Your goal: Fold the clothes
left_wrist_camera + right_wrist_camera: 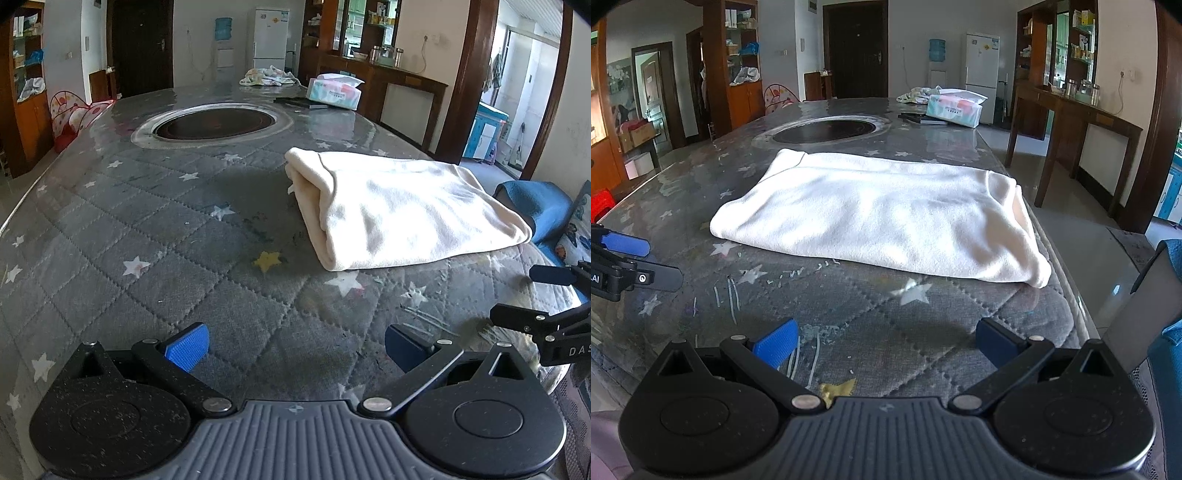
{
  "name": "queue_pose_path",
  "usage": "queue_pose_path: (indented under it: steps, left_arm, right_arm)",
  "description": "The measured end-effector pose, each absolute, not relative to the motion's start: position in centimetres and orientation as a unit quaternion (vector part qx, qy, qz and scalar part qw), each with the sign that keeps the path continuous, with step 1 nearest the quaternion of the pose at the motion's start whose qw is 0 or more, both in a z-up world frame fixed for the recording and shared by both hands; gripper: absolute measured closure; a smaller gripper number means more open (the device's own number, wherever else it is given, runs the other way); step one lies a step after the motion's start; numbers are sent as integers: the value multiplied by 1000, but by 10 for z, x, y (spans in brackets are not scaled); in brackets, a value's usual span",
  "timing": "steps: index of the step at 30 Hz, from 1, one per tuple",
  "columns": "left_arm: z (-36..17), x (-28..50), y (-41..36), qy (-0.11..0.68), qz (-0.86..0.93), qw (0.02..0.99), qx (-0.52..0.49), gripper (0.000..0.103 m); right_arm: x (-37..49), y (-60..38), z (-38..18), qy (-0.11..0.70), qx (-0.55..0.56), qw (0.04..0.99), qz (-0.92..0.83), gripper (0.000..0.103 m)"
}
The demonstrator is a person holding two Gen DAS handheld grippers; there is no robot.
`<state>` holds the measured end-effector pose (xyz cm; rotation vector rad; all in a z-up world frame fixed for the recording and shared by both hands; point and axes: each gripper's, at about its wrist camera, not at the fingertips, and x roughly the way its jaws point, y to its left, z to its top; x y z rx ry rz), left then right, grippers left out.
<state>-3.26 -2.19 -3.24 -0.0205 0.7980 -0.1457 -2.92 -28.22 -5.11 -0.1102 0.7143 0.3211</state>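
Garment [879, 218], cream, lying folded in flat rectangle on quilted star-print table cover [147, 229], near right table edge. Left gripper [295, 347] hovering short of it, fingers spread, grasping nothing. Right gripper [886, 343] likewise spread and empty. Risk, judging: right end overhanging edge; careless pinch catching only top layer, undoing fold, or dragging bundle off table.

grey quilted star-print bench [155, 206] with round dark inset hob [214, 123]; pastel tissue pack [334, 92] at far end; white fridge [271, 38]; blue-topped water dispenser [937, 61] beside it.
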Motion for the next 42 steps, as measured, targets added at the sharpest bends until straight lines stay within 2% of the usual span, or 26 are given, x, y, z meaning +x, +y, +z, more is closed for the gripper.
queue_pose_path:
  steps: [9, 42]
  left_arm:
    - [-37, -34, -33, 388, -60, 919, 29, 0]
    - [-35, -30, -38, 391, -40, 919, 24, 0]
  right_arm:
    - [-30, -283, -51, 347, -54, 923, 156, 0]
    - [-30, -280, -49, 344, -40, 926, 150, 0]
